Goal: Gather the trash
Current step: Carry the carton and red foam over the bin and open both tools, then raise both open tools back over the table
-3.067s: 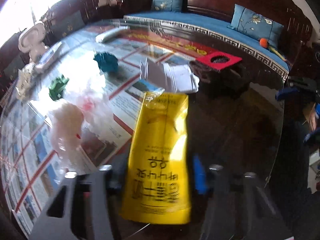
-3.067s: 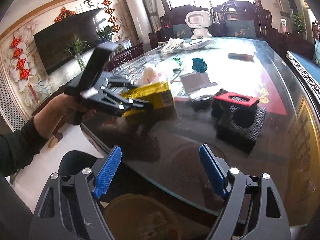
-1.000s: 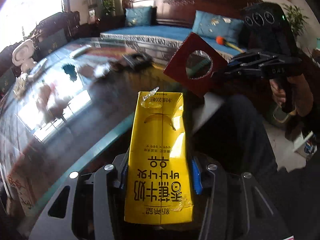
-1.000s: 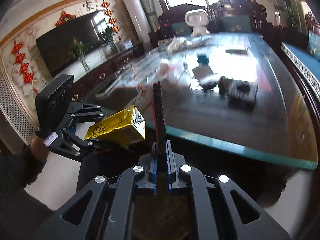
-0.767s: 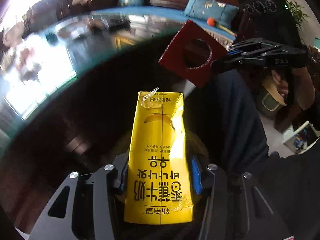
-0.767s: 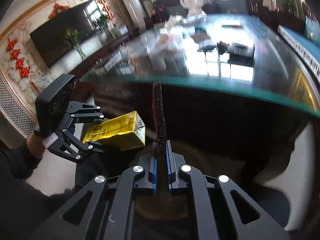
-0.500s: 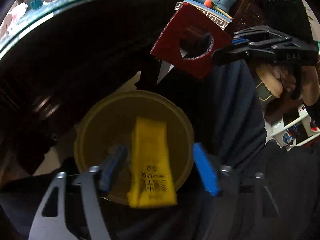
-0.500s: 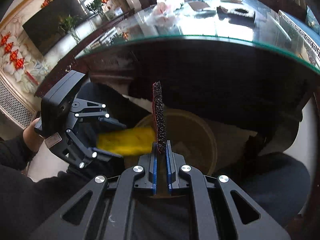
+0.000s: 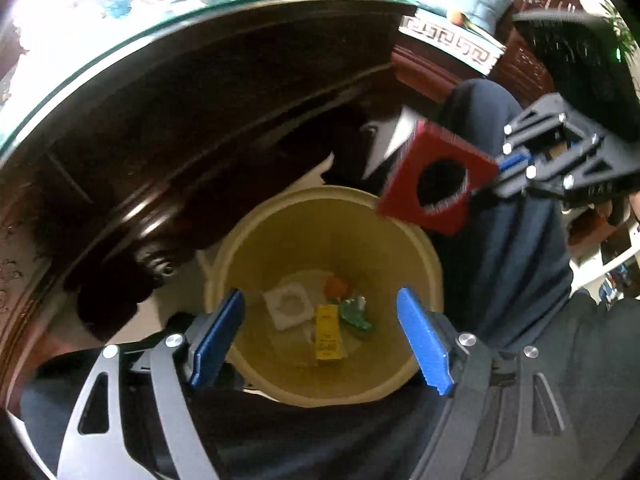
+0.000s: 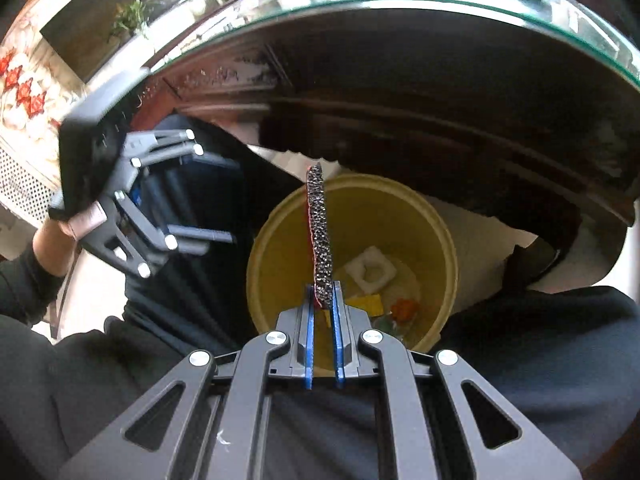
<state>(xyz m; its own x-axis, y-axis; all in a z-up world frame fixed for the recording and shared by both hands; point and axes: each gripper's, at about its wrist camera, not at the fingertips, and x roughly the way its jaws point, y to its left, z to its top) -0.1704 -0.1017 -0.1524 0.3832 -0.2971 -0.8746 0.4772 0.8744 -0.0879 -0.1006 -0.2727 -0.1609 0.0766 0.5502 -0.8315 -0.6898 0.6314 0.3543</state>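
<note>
— Jaws first: how do they stand?
— Left gripper (image 9: 320,336) has its jaws spread wide and holds nothing; it hangs tipped down over the round yellow plastic bin (image 9: 420,248). Right gripper (image 10: 322,312) has its jaws pinched on one corner of the flat red square foam piece with a round hole (image 9: 438,182).
— Which way does that piece point?
— Edge-on in the right wrist view, rising straight away from the jaws, above the bin's rim.
— And the yellow milk carton (image 9: 329,333)?
— Lying flat on the bin's bottom, long axis towards the left gripper, beside a white foam square (image 9: 289,305) and green and orange scraps. The glass-topped counter (image 9: 120,52) curves above
</note>
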